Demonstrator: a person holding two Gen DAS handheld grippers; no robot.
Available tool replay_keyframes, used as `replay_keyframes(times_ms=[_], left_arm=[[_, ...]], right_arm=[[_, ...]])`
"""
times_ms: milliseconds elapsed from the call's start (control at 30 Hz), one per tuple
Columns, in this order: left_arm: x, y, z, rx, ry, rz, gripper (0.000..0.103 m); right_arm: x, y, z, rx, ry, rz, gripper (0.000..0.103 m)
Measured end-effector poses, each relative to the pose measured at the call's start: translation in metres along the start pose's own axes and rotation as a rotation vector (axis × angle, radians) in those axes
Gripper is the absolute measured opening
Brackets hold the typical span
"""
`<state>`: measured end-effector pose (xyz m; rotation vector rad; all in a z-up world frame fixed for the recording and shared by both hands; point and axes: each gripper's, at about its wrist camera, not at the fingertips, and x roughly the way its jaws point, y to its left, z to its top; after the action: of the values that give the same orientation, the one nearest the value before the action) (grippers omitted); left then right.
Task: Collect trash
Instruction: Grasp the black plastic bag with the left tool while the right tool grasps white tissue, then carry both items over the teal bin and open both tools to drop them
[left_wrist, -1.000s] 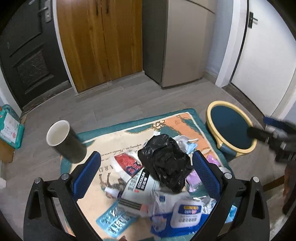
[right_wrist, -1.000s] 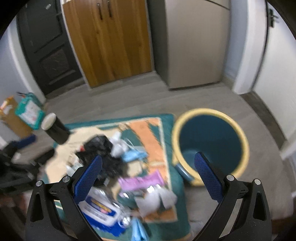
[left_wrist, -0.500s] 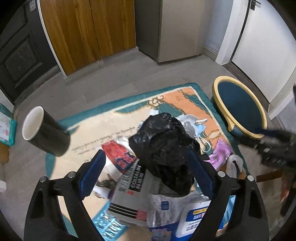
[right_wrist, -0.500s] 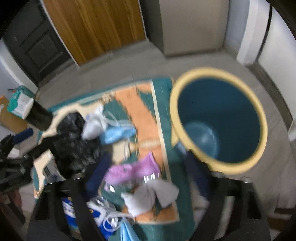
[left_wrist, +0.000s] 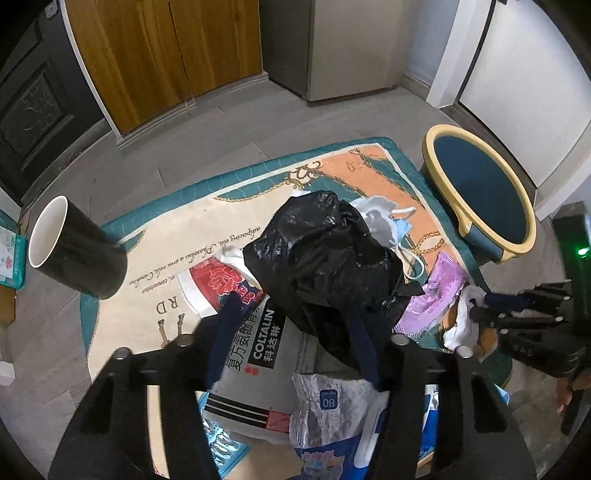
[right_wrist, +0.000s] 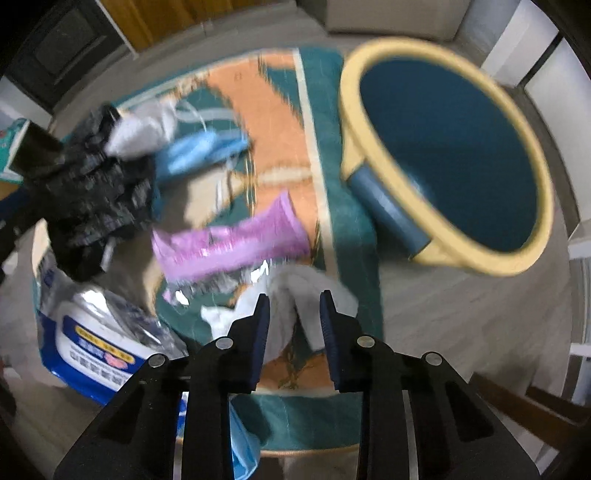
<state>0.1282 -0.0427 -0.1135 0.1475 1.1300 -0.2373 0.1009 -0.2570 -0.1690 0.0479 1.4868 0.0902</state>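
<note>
A pile of trash lies on a patterned rug (left_wrist: 192, 221). My left gripper (left_wrist: 291, 314) has its blue fingers closing around a crumpled black plastic bag (left_wrist: 325, 254), on top of a Coltalin sachet (left_wrist: 255, 350). My right gripper (right_wrist: 294, 308) has its fingers closed in on a white crumpled tissue (right_wrist: 295, 291); it also shows at the right of the left wrist view (left_wrist: 491, 306). A blue bin with a yellow rim (right_wrist: 450, 158) stands right of the rug, also seen in the left wrist view (left_wrist: 480, 192).
A black cup (left_wrist: 74, 251) lies on the rug's left edge. A purple wrapper (right_wrist: 229, 240), blue face mask (right_wrist: 199, 151) and wet-wipes pack (right_wrist: 99, 343) lie on the rug. Wooden doors (left_wrist: 166, 55) and a fridge (left_wrist: 351, 44) stand behind.
Both grippers moved down to the pile and narrowed their fingers, the left around the black bag, the right around the white tissue.
</note>
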Motion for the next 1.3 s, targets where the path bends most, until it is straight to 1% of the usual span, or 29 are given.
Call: replay_keyframes(times_ms=[100,133,167,200,267,300,367,467,500,567,667,800,867,900,1033,1100,1200,1300], left_arm=[[0.002,-0.004,-0.001,0.017,0.007,0.006,0.045],[0.002,-0.006,-0.002,0.028,0.009,0.009,0.043],[0.003,-0.007,-0.002,0.033,0.013,0.006,0.034],[0.004,-0.007,-0.003,0.036,0.018,0.002,0.026],[0.006,-0.008,-0.004,0.044,0.029,0.000,0.021],[0.007,-0.009,-0.005,0.049,0.034,-0.002,0.017],[0.007,-0.009,-0.006,0.049,0.035,-0.007,0.015],[0.004,-0.005,-0.007,0.019,0.029,-0.035,0.008],[0.002,-0.004,-0.007,0.013,0.026,-0.031,0.007],[-0.002,-0.004,-0.009,0.015,0.017,-0.022,0.005],[-0.016,-0.005,-0.009,0.014,-0.023,-0.010,0.004],[-0.037,-0.004,-0.008,0.012,-0.099,0.024,0.002],[-0.050,-0.004,-0.005,0.013,-0.152,0.040,0.002],[-0.056,-0.005,-0.004,0.017,-0.175,0.046,0.002],[-0.080,-0.013,0.003,0.051,-0.281,0.070,0.002],[-0.088,-0.016,0.006,0.063,-0.309,0.075,0.002],[-0.098,-0.025,0.013,0.076,-0.343,0.070,0.002],[-0.105,-0.036,0.025,0.087,-0.369,0.039,0.002]], right_arm=[[0.006,-0.002,-0.001,0.010,0.020,0.021,0.022],[0.006,-0.002,-0.001,0.010,0.021,0.027,0.015],[0.006,-0.001,-0.001,0.002,0.021,0.035,0.010],[0.005,0.001,-0.001,-0.010,0.016,0.035,0.008],[-0.001,0.006,-0.001,-0.040,-0.009,0.042,0.002],[-0.004,0.010,0.001,-0.053,-0.021,0.045,0.002],[-0.011,0.014,0.000,-0.076,-0.044,0.049,0.002],[-0.028,0.021,-0.001,-0.113,-0.098,0.052,0.001],[-0.037,0.023,-0.002,-0.125,-0.125,0.058,0.001],[-0.052,0.027,-0.002,-0.135,-0.162,0.070,0.001],[-0.070,0.027,-0.005,-0.160,-0.210,0.087,0.001],[-0.092,0.029,0.000,-0.156,-0.285,0.126,0.001],[-0.105,0.021,0.005,-0.121,-0.325,0.158,0.001],[-0.101,0.015,0.009,-0.103,-0.337,0.171,0.001],[-0.111,-0.003,0.017,-0.035,-0.380,0.210,0.001],[-0.116,-0.011,0.022,-0.006,-0.402,0.234,0.001],[-0.128,-0.019,0.026,-0.001,-0.450,0.216,0.001],[-0.132,-0.032,0.035,0.020,-0.485,0.191,0.001]])
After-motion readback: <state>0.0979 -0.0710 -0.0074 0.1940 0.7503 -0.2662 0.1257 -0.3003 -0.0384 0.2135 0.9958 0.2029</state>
